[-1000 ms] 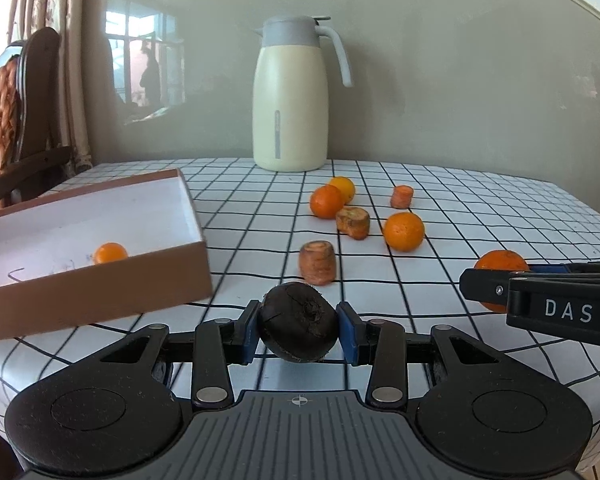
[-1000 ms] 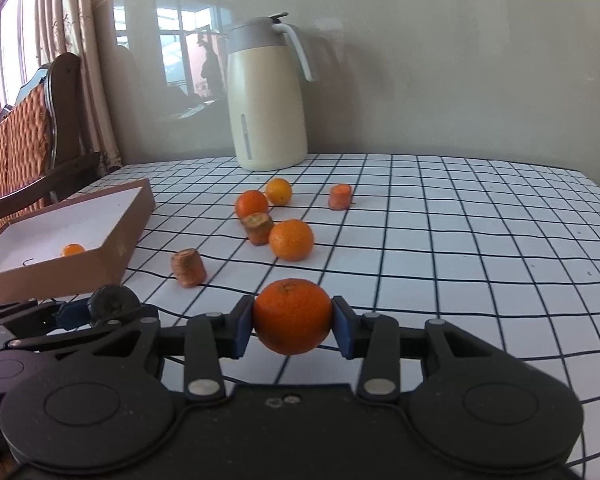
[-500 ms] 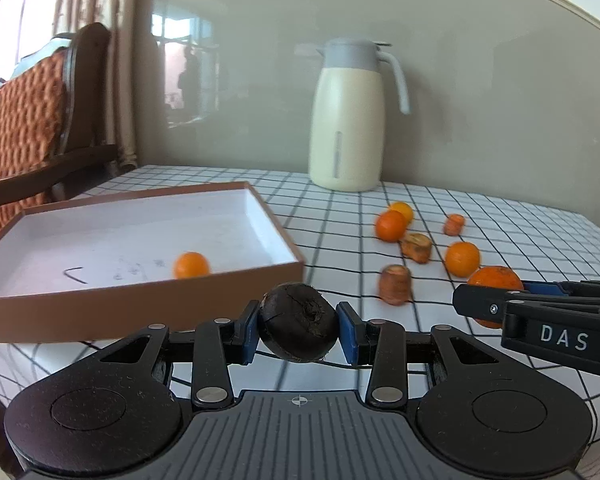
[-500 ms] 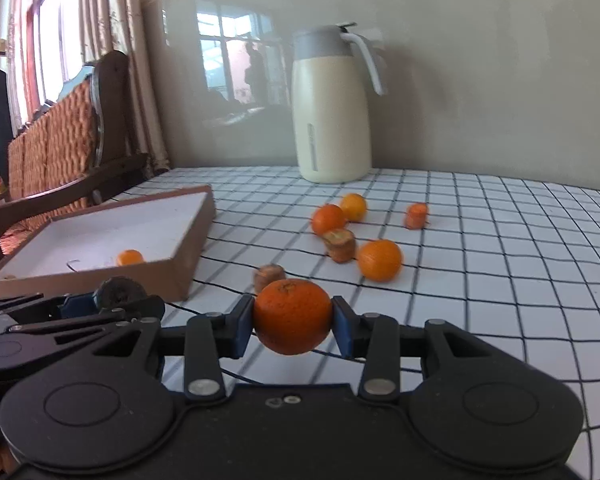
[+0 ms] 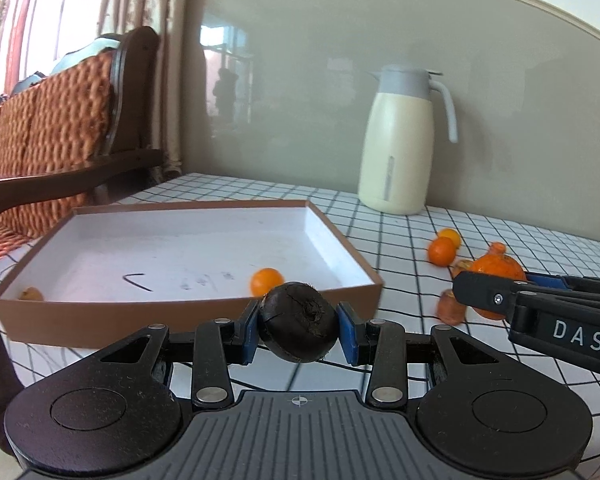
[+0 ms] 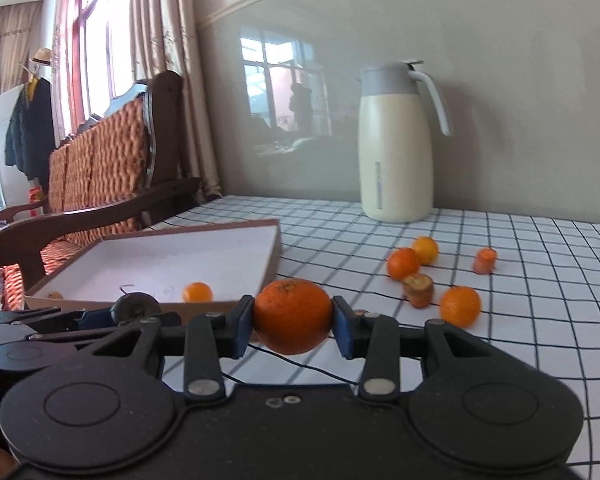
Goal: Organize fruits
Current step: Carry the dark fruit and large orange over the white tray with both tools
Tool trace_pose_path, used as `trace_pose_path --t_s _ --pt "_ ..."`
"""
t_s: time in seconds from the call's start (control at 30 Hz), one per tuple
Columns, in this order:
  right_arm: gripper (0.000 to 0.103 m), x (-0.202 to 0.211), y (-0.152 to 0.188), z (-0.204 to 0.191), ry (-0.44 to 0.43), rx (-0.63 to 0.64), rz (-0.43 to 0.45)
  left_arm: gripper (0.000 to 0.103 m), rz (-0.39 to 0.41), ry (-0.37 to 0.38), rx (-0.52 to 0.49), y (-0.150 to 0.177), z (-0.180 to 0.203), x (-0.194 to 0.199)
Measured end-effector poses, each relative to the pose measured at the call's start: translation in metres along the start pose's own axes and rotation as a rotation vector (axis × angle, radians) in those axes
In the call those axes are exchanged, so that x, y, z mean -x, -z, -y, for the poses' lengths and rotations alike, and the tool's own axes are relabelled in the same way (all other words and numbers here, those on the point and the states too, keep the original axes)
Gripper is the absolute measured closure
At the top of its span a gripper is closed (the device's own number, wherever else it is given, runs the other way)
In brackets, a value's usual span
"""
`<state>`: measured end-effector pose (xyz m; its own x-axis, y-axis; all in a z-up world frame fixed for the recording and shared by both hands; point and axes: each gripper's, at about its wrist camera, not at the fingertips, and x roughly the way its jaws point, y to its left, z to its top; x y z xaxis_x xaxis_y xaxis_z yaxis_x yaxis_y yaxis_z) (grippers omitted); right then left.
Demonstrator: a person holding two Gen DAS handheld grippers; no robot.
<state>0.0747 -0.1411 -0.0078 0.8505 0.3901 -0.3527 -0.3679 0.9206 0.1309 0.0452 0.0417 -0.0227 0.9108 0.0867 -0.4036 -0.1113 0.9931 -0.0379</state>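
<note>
My left gripper (image 5: 299,322) is shut on a dark, nearly black round fruit (image 5: 299,322), held just in front of the near wall of the brown box (image 5: 188,312). My right gripper (image 6: 293,322) is shut on a large orange (image 6: 293,316), to the right of the box (image 6: 274,256); it also shows at the right of the left wrist view as the orange (image 5: 498,270) in black fingers. Inside the white-lined box lie a small orange (image 5: 267,280) and a brownish piece (image 5: 30,294). Loose oranges (image 6: 403,263) and carrot chunks (image 6: 419,290) lie on the checked tablecloth.
A cream jug with a grey lid (image 5: 400,140) stands at the back of the table by the wall. A wooden chair with a woven back (image 5: 60,128) stands left of the table. A thin black cable (image 6: 300,364) lies on the cloth in front.
Both grippers swung left toward the box, each keeping its fruit. The box now fills the left wrist view's middle, and the jug and loose fruit slid to the right.
</note>
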Motion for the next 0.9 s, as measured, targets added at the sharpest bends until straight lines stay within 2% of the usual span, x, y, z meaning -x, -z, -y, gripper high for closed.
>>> trace_pose_path --t_s 0.47,0.9 --pt "0.071 -0.011 -0.007 -0.031 -0.054 0.028 0.069 0.063 0.055 -0.083 0.089 -0.007 -0.046 0.011" --pt "0.071 -0.027 -0.014 -0.058 -0.095 0.035 0.094 0.063 0.099 -0.179 0.124 -0.011 -0.082 0.016"
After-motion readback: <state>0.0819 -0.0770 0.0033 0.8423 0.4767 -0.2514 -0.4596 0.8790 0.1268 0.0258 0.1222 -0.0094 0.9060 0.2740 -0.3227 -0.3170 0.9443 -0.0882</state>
